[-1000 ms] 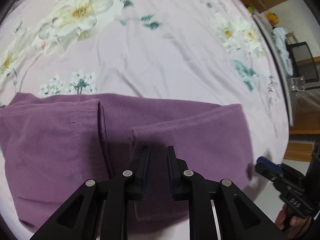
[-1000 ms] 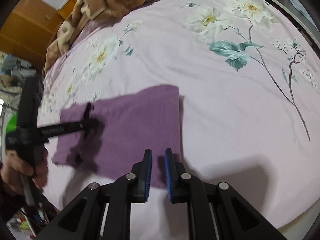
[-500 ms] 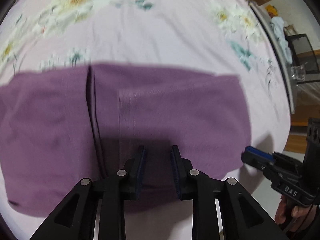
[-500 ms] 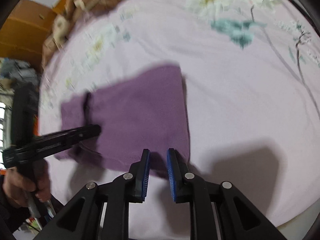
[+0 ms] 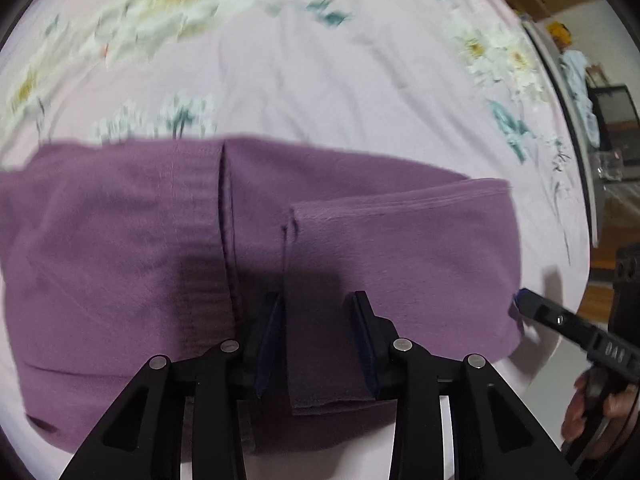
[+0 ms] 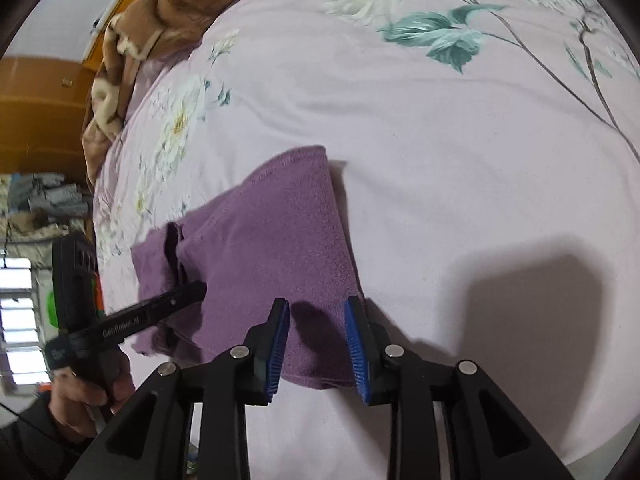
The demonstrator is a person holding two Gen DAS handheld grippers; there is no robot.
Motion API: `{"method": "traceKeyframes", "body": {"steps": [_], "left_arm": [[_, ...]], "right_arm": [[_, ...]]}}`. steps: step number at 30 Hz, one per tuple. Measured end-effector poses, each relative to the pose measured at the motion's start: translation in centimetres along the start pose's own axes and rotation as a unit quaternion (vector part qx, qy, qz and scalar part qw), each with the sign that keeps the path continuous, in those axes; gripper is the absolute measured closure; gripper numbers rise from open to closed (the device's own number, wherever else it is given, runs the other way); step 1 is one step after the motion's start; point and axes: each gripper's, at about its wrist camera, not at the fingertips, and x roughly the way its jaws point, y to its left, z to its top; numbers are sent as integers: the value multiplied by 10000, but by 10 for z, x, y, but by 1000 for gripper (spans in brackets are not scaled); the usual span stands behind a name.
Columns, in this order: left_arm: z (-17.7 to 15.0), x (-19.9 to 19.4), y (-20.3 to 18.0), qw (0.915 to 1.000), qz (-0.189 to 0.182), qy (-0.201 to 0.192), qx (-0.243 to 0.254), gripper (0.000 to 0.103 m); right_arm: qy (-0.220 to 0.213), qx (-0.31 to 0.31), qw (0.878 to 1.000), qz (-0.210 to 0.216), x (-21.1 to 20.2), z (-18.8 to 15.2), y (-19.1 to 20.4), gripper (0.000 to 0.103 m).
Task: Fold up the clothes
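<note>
A folded purple garment (image 5: 400, 248) lies flat on the lilac floral bedsheet (image 5: 320, 80). My left gripper (image 5: 318, 320) hangs over its near middle, pointing steeply down. Its jaws are opening, and the edge of a folded flap (image 5: 294, 280) lies between them with no pad pressing on it. In the right wrist view the garment (image 6: 272, 240) reaches under my right gripper (image 6: 316, 320). That gripper's blue-padded jaws are opening astride the garment's near right corner, not pinching it. The left gripper (image 6: 176, 300) shows there, over the garment's left part.
A crumpled brown blanket (image 6: 168, 8) lies at the bed's far left, beside orange wooden furniture (image 6: 36, 112). The bed's edge (image 5: 576, 168) runs down the right, with a dark stand and clutter beyond. A hand (image 6: 80, 392) holds the left gripper and another hand (image 5: 592, 400) holds the right.
Both grippers' jaws have widened. The right gripper has rolled and sunk closer to the garment's near right corner. The left gripper stays over the garment's middle.
</note>
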Motion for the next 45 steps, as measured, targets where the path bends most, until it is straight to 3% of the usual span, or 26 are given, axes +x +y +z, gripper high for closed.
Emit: {"method": "traceKeyframes", "body": {"steps": [3, 6, 17, 28, 33, 39, 45], "left_arm": [[-3, -13, -4, 9999, -22, -133, 64, 66], [-10, -21, 0, 9998, -10, -189, -77, 66], [-29, -46, 45, 9984, 163, -331, -425, 66], [-27, -41, 41, 9991, 143, -250, -323, 66], [-29, -41, 44, 9991, 287, -198, -253, 66], [-30, -45, 50, 9987, 367, -206, -287, 66], [-32, -56, 62, 9985, 381, -263, -299, 66]], "right_arm": [[-208, -38, 9997, -83, -7, -1, 1, 64], [-375, 103, 9992, -87, -9, 0, -3, 63], [124, 145, 9995, 238, 14, 5, -4, 58], [359, -146, 9987, 335, 21, 4, 2, 57], [378, 264, 9981, 410, 30, 5, -10, 60], [307, 135, 9994, 90, 21, 4, 5, 89], [-47, -115, 9998, 122, -4, 0, 38, 91]]}}
